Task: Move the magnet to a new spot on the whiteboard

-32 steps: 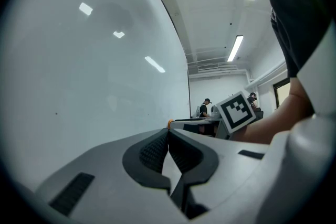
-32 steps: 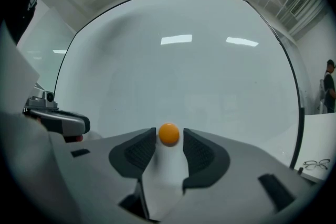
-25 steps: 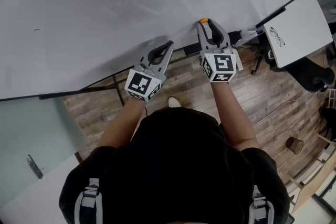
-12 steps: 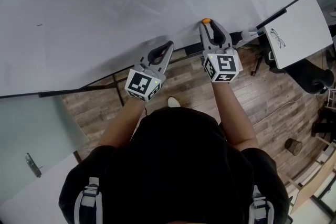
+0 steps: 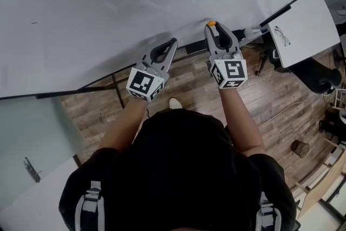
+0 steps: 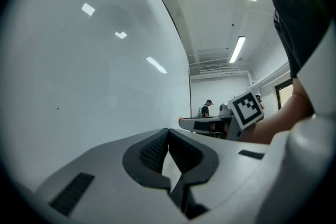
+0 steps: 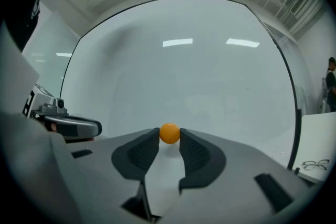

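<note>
Pinching the small round orange magnet (image 7: 169,133) at twelve o'clock between my right gripper's (image 7: 169,139) jaw tips, I face the glossy white whiteboard (image 7: 210,76) just beyond it. My left gripper (image 6: 168,135), closed on nothing, sits at nine o'clock of the right. Only the right gripper view shows the pads gripping; the head view shows both grippers side by side at the board.

Wood-plank floor (image 5: 270,100) — ceiling strip lights (image 6: 237,49) on.
</note>
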`<state>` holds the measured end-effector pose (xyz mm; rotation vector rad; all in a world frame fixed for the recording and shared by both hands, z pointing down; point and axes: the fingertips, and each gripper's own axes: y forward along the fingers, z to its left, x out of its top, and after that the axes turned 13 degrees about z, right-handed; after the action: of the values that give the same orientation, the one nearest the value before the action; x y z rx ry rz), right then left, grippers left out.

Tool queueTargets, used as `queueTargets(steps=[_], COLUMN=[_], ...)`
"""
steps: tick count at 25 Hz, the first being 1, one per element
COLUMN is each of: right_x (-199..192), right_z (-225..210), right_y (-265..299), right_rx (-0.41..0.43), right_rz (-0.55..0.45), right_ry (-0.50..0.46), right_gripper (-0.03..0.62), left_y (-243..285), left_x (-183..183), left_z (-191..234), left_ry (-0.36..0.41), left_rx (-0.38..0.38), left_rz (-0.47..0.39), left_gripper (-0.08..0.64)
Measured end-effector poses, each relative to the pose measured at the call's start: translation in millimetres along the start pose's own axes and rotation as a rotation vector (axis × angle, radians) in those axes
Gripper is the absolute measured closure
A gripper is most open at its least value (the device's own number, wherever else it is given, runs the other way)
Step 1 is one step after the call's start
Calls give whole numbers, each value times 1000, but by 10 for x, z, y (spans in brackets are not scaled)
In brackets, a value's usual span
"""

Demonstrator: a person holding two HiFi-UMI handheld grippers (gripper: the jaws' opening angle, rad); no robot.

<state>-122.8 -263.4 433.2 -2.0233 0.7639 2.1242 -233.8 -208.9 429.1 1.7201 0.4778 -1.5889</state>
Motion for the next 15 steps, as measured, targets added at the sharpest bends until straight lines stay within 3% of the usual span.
queueTargets(steps=[5, 15], right_x=[-18, 7], right_z=[34, -13], right_y=[-229, -773], right_rx=[45, 264], right_rz=[-4, -3], right_ry=[-23, -60], right_gripper=[476, 474], left_y=[-25, -8], left_x=[35, 191], left_z=[-163, -613], left_ry=[9, 7], left_rx=[15, 96], left_rz=[-1, -8], left_gripper=[555, 555])
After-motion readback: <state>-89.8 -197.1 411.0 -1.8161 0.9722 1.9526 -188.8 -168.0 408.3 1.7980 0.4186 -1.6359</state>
